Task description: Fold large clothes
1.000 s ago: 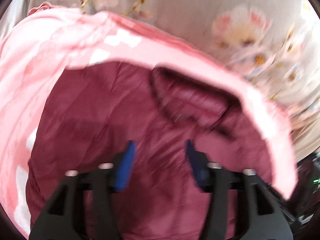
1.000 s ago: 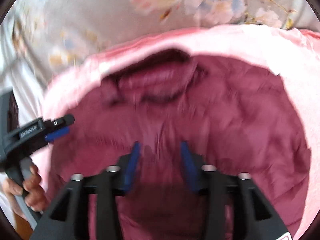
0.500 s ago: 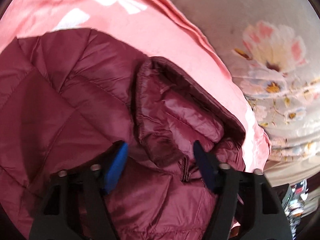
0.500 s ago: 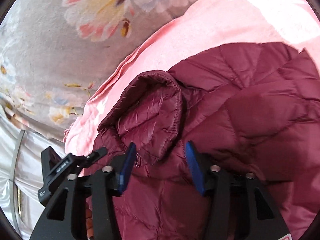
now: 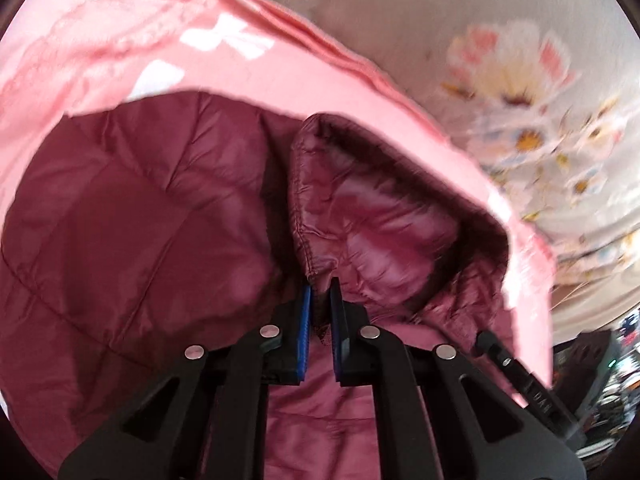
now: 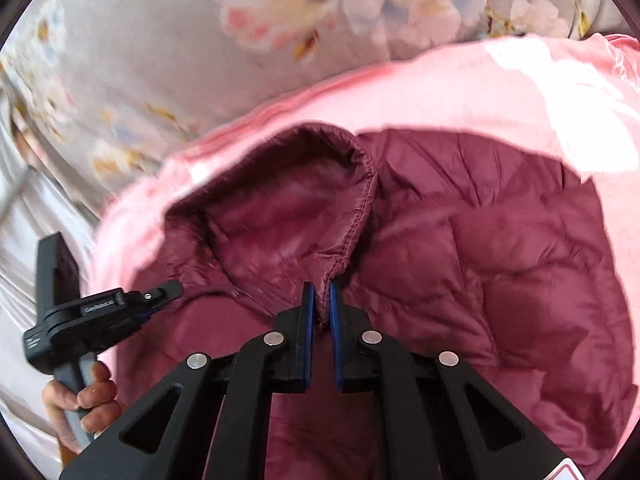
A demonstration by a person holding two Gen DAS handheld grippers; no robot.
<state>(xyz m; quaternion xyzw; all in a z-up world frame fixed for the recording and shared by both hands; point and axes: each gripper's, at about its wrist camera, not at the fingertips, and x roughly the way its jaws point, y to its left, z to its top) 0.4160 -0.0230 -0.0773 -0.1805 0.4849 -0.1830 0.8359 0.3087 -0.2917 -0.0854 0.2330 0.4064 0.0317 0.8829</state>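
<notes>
the maroon jacket (image 5: 140, 220) is cut off by the lower edge in both views; its sleeves and hem are unseen. the floral sheet (image 5: 520, 80) is motion-blurred. clutter at the left view's right edge (image 5: 616, 364) is too small to identify.

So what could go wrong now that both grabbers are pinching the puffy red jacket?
The left gripper and right gripper, whose jaws have just been closing, each pinch only a thin seam edge at the hood of the maroon jacket. The shiny fabric might slip out when lifted. The jacket lies on a pink blanket, which could drag along. The loose hood may also flop and spoil the fold.
</notes>
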